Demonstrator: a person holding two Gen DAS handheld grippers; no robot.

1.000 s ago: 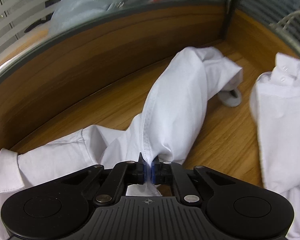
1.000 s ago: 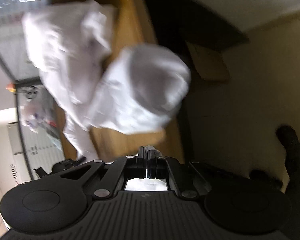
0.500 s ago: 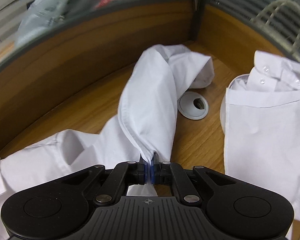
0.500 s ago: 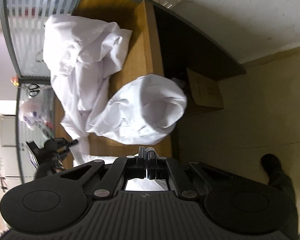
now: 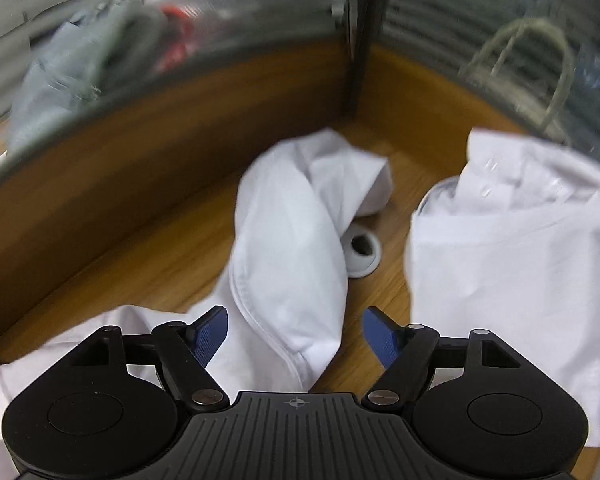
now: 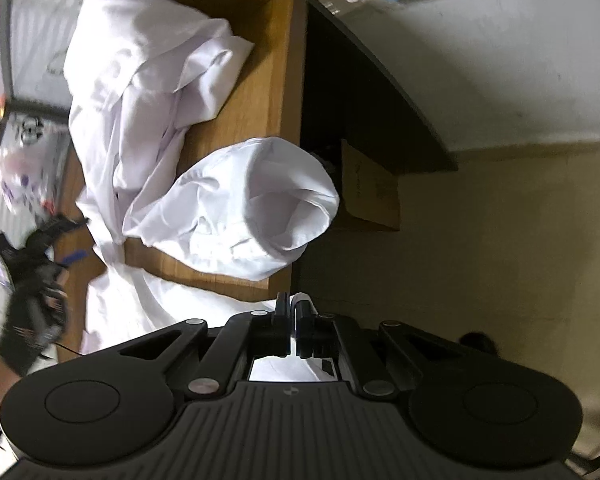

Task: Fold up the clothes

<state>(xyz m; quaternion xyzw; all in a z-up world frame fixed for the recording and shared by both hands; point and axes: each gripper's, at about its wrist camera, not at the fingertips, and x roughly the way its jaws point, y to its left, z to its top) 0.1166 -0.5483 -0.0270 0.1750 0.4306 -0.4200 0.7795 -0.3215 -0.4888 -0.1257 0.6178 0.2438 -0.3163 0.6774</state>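
The left hand-held gripper (image 5: 295,336) is spread wide, a bunched white shirt (image 5: 292,256) lying on the bench (image 5: 160,264) just ahead. The right hand-held gripper (image 6: 293,312) pinches its hem — folding looks unfinished.

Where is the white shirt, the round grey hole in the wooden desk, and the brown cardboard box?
White shirt (image 5: 288,264): left wrist view, middle of its bunched fold.
Round grey hole (image 5: 362,252): left wrist view, its plastic rim.
Brown cardboard box (image 6: 370,188): right wrist view, its side, under the desk.
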